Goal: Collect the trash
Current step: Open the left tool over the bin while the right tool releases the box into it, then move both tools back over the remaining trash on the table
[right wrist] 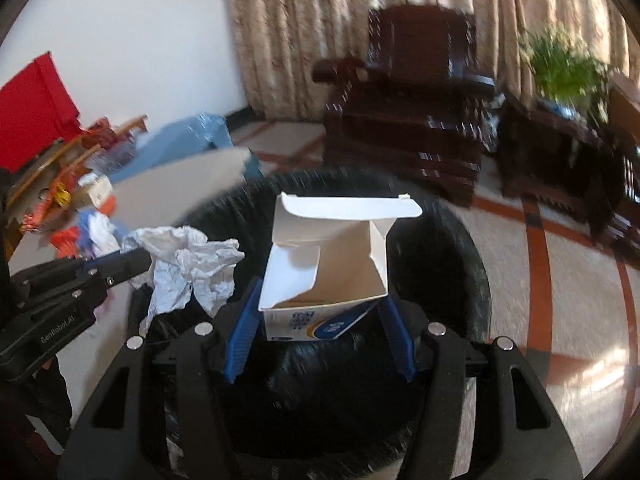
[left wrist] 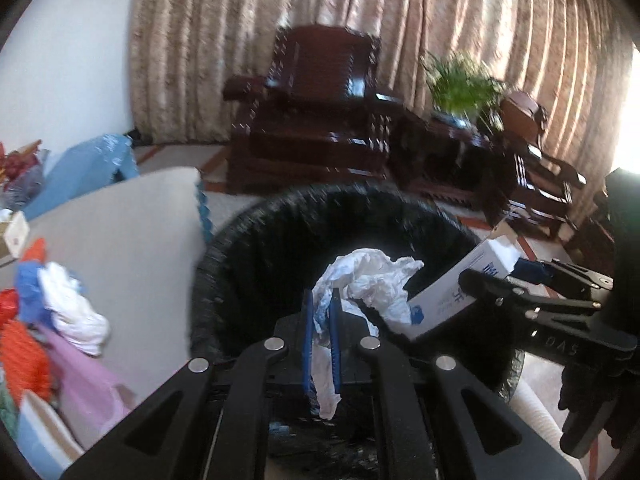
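Both hand-held grippers grip trash over the bin (right wrist: 460, 248): crumpled paper (left wrist: 372, 276), open box (right wrist: 328, 256).

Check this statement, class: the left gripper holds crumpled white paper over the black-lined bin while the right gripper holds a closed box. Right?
Not quite. The right wrist view shows the box open, its flap up and inside empty. The rest stands.

A dark armchair (left wrist: 316, 108) stands ahead before tan curtains (left wrist: 400, 20), a green plant (left wrist: 460, 84) to its right, a white table (left wrist: 120, 248) left.
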Available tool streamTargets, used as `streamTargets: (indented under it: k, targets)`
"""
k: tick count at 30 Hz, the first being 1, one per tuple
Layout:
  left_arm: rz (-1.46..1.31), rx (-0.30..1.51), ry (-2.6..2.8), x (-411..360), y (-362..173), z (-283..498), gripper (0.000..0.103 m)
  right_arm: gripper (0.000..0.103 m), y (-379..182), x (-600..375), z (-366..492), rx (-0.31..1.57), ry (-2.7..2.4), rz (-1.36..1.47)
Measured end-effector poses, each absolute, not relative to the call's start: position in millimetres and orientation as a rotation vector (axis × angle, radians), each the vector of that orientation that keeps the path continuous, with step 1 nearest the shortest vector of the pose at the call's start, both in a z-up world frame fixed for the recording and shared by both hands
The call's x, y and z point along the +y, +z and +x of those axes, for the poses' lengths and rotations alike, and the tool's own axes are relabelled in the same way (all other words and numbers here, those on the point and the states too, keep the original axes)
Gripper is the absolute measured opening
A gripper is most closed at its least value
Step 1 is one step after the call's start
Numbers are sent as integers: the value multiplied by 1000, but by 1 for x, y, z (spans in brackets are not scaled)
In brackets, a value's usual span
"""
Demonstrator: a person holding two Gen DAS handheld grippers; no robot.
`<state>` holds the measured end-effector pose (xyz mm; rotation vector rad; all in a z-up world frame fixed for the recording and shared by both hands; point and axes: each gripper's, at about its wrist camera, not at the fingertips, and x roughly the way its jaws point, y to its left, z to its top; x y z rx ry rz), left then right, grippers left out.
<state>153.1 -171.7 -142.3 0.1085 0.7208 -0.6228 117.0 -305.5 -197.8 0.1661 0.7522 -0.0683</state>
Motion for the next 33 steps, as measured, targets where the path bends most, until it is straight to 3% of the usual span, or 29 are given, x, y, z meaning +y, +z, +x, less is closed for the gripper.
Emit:
streamTargets:
  k: [2,3,7,9,12,14,24,33]
  targets:
    - [105,743,-635,-172,-149,152,13,59,-207,-305,116,782,-84,169]
    - [101,753,-640,-173,-150,152,15,66,-210,-306,114,791,-89,171]
    - [88,744,-626,-163,-147,149,44,75,-206,-302,107,777,-100,169]
    - [81,735,-613,-154,-143,149,47,79,-200,-299,107,759,-101,174]
    - [76,711,-575,-137,-136,148,60,92,-187,-295,110,726,-101,176]
    - [80,678,-540,-122,-128,144,67,95,-177,-283,113,697,-81,163]
    - [87,564,-268,-5,-103,126,72,98,-144,-183,145,616,159,178]
    - [51,595,37,111,-126,125,72,98,-155,-77,164,629,346,29]
